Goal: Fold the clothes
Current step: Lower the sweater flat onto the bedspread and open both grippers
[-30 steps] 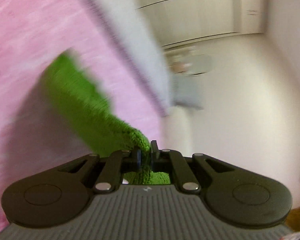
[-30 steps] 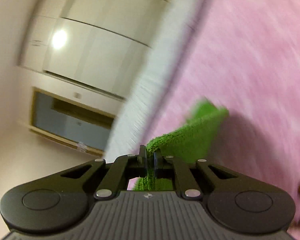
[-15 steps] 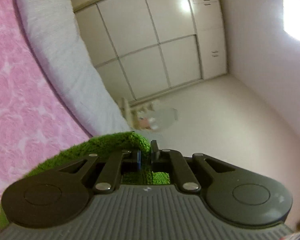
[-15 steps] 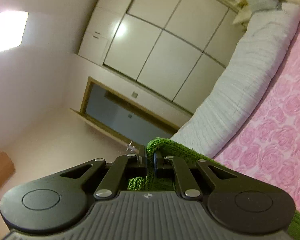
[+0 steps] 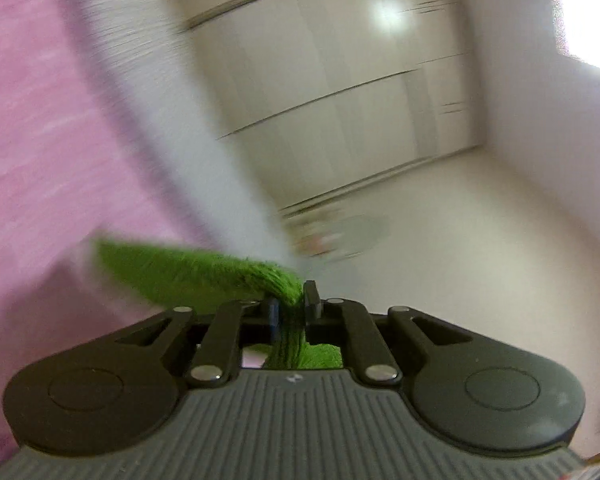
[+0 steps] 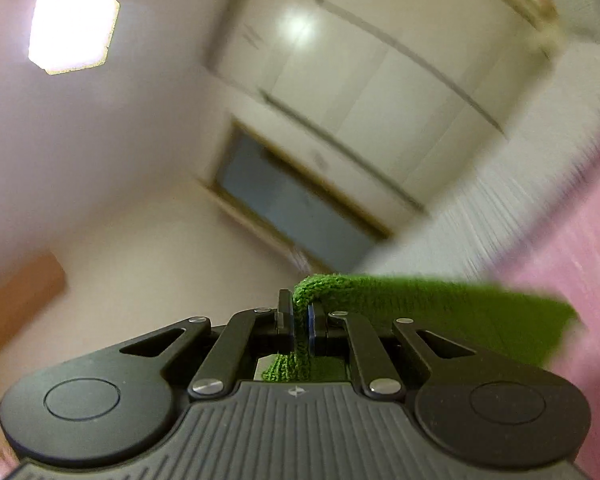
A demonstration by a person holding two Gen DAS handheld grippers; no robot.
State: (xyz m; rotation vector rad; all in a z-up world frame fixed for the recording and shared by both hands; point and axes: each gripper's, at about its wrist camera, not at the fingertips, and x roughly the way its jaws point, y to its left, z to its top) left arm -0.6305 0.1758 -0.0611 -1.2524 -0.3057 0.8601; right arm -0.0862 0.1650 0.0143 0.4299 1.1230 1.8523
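A bright green knitted garment (image 5: 204,276) hangs stretched between the two grippers, above a pink rose-patterned bedspread (image 5: 40,128). The left gripper (image 5: 291,307) pinches one bunched edge; the right gripper (image 6: 299,316) clamps another edge (image 6: 440,304). A white quilted bolster (image 5: 188,136) borders the bedspread, pale wardrobe doors (image 6: 384,92) behind.

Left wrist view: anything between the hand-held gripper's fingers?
Yes: the green knit garment is pinched between the left hand-held gripper's fingers. The right wrist view shows the right hand-held gripper clamping the same knit.
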